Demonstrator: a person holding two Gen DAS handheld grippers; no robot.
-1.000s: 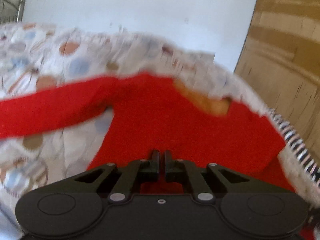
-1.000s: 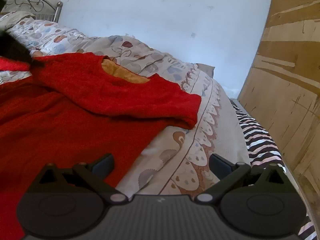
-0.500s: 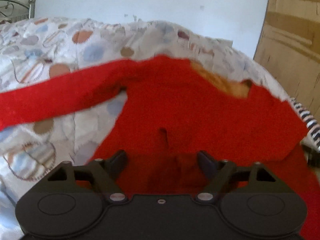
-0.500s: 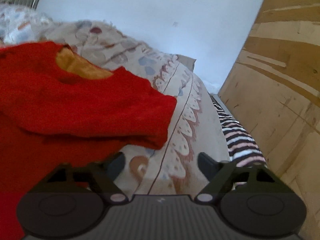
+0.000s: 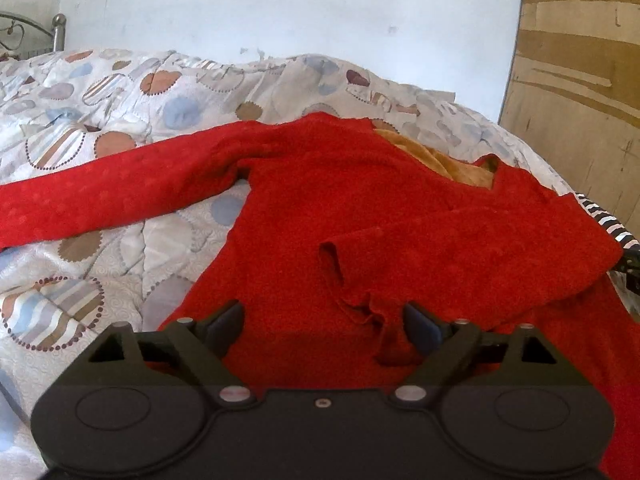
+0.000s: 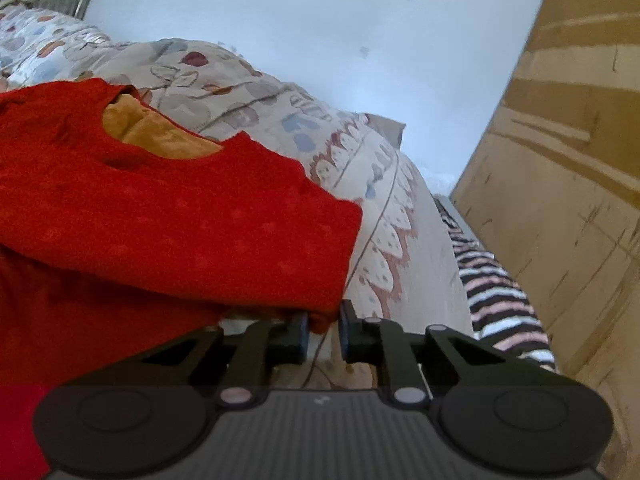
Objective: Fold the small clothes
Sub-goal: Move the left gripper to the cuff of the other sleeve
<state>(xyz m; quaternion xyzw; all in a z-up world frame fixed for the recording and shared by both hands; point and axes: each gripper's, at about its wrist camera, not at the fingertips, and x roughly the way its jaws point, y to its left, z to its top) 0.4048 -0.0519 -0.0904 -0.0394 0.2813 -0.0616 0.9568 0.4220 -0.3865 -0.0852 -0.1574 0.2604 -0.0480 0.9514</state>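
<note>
In the left wrist view, the left tongs (image 5: 322, 326) stand wide apart, their jaws having just been opening, low over the red, fuzzy long-sleeved knit sweater (image 5: 360, 216); the folded-in sleeve's cuff (image 5: 340, 276) lies loose between the fingers, pressed by neither. This looks like a release after laying that sleeve across the body, and doing it well means lifting clear without snagging the cuff, so the fold stays flat. The sweater lies spread on the quilted bedspread printed with round patches (image 5: 120, 120), its other sleeve stretched out to the left, an orange lining showing at the neck. In the right wrist view, the right tongs (image 6: 323, 334) have just been closing and sit nearly together on the folded side edge of the sweater (image 6: 160, 220), a small bit of red cloth caught between the pads. Judged from this, a firm bite on both layers is needed before any pull. A striped black-and-white cloth (image 6: 500, 300) lies beside the bed.
</note>
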